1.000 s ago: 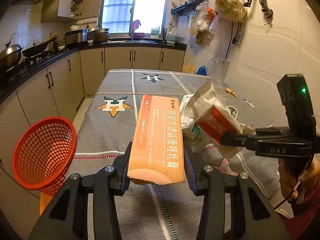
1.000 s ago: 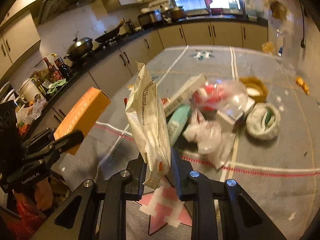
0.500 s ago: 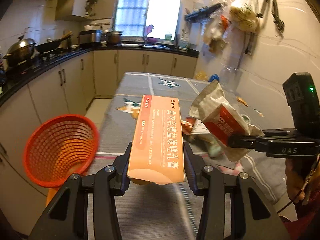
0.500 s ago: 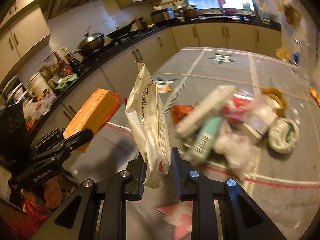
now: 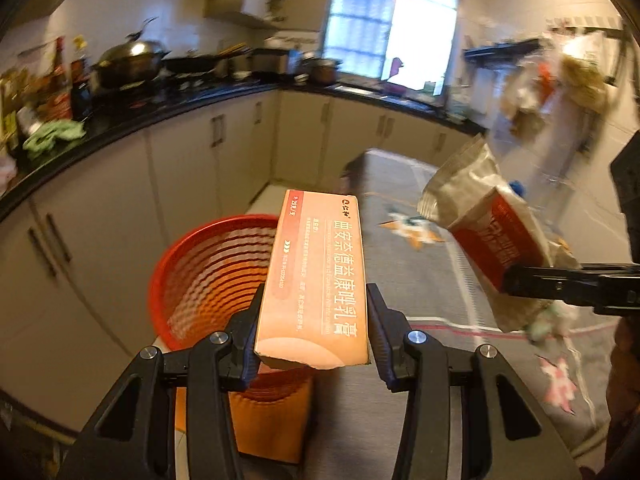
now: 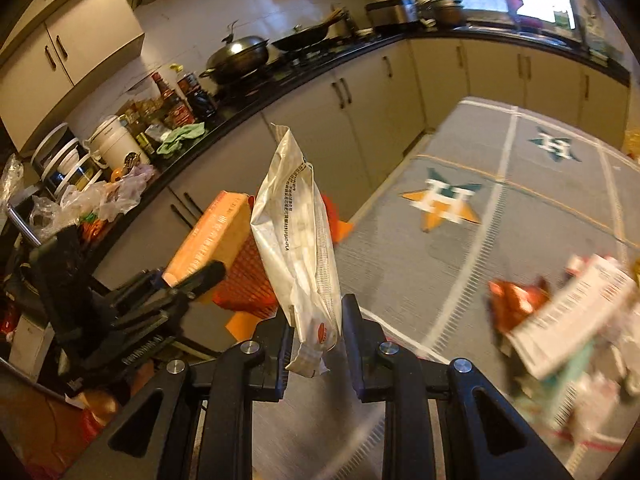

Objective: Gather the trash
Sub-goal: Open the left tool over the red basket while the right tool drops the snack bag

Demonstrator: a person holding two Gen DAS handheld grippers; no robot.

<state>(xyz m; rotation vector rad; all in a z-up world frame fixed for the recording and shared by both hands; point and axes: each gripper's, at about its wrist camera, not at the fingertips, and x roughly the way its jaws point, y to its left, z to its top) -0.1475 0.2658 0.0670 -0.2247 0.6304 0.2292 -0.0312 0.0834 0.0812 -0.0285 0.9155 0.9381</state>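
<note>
My left gripper (image 5: 313, 322) is shut on a long orange carton (image 5: 316, 280) with white lettering, held over the near rim of a red mesh basket (image 5: 212, 272) beside the table. My right gripper (image 6: 314, 334) is shut on a crumpled silver snack bag (image 6: 298, 236) that stands upright between its fingers. In the left wrist view that bag (image 5: 488, 220) shows its red label, to the right of the carton. In the right wrist view the left gripper (image 6: 192, 276) with the carton (image 6: 208, 232) is at the left, the basket (image 6: 248, 280) behind the bag.
A table under a grey cloth (image 6: 500, 208) with star patterns carries a blurred heap of trash (image 6: 568, 320) at its right. Kitchen cabinets (image 5: 192, 168) and a dark worktop with a wok (image 6: 236, 56) run along the left. The basket rests on an orange stool (image 5: 272, 420).
Both grippers have swung left with their loads. The basket has come from the far left to right under the carton. The trash heap has slid to the right edge of the right wrist view.
</note>
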